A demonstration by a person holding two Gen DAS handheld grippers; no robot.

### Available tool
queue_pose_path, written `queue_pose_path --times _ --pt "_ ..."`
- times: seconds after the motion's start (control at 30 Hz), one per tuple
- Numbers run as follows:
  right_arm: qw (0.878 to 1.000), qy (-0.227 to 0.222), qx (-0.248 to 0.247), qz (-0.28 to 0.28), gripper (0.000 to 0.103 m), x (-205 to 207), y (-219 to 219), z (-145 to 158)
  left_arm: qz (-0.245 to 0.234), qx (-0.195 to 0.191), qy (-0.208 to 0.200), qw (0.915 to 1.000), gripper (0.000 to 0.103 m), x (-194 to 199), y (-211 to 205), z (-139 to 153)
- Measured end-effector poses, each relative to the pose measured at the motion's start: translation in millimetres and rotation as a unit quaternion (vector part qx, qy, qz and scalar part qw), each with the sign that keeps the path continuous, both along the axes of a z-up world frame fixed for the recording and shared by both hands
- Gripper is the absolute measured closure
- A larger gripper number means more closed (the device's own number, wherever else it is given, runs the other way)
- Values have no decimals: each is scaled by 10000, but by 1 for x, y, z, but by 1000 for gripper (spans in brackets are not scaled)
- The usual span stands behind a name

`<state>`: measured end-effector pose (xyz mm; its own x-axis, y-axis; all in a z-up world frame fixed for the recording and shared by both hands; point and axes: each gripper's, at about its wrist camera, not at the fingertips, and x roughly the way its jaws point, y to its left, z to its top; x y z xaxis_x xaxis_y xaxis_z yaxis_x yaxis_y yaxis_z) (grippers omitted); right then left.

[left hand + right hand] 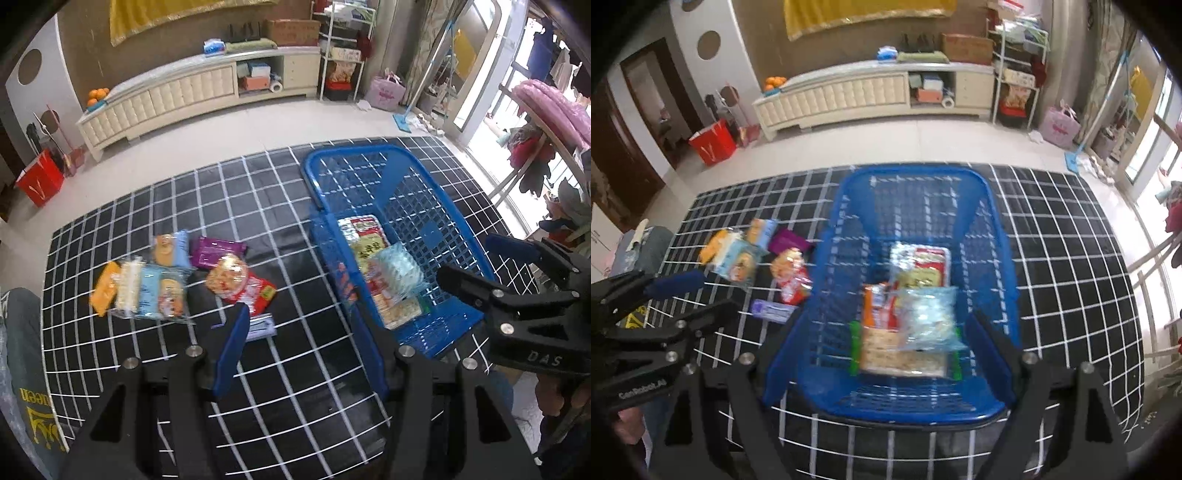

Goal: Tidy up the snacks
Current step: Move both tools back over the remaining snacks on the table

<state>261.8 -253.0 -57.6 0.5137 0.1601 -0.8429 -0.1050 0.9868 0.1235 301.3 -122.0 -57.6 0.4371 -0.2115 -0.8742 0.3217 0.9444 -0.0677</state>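
A blue plastic basket (369,155) (916,173) stands on a black mat with white grid lines and holds several snack packets (384,273) (916,314). Loose snacks lie on the mat to its left: a clear bag of biscuits (147,288) (731,258), a purple packet (216,251) (786,240), a red packet (240,284) (790,277) and a small pale packet (260,326) (774,310). My left gripper (301,332) (690,291) is open and empty above the mat beside the basket. My right gripper (875,332) (476,262) is open and empty above the basket's near end.
The mat (258,387) covers a low table. A grey cloth with yellow print (29,387) lies at its left edge. A white cabinet (184,92) stands against the far wall, a red bag (40,181) on the floor to its left.
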Motion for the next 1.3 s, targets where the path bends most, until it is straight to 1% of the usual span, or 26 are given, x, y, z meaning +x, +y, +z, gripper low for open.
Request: queue_pose_path --times 0.17,0.33,0.37,0.4,0.43,0.5,0.53,0.6,0.63,0.77,0.9,1.0,1.1,1.17,1.3 --pt "9997 -148 47 174 15 -5 39 10 168 117 -145 9997 48 -13 37 7" --pt "9989 -157 63 438 15 -5 83 9 432 181 -232 9986 47 -22 84 5" --pt "9987 -151 53 488 15 -4 93 8 506 175 -255 9982 37 -23 97 3" --pt "9984 -139 55 552 15 -3 103 7 552 185 -288 9979 24 -24 105 3" --pt "9980 -120 54 617 15 -1 113 6 602 210 -344 9974 20 -25 113 2" --pt "9975 -89 39 697 15 3 129 2 736 338 -529 9953 19 -27 134 1" --pt "9974 -68 33 723 15 4 135 0 779 392 -513 9949 18 -26 142 -1" --pt "9970 11 48 771 15 10 150 -6 784 374 -388 9955 5 -21 156 -7" --pt "9970 50 64 769 15 13 155 -9 827 323 -317 9955 1 -18 166 -11" --pt "9961 259 147 825 15 32 179 -23 1059 247 -143 9940 0 -4 192 -25" --pt "9948 510 188 858 15 55 205 -40 1371 44 146 9904 0 18 227 -44" --pt "9937 744 311 784 15 74 222 -55 1528 -26 360 9876 0 35 250 -61" --pt "9921 977 450 652 15 93 235 -72 1633 -46 469 9855 0 49 268 -75" --pt "9883 1245 627 619 15 107 246 -88 1664 -63 523 9847 0 58 278 -84" --pt "9835 1595 695 497 15 127 259 -111 1639 -90 669 9842 0 79 292 -101"
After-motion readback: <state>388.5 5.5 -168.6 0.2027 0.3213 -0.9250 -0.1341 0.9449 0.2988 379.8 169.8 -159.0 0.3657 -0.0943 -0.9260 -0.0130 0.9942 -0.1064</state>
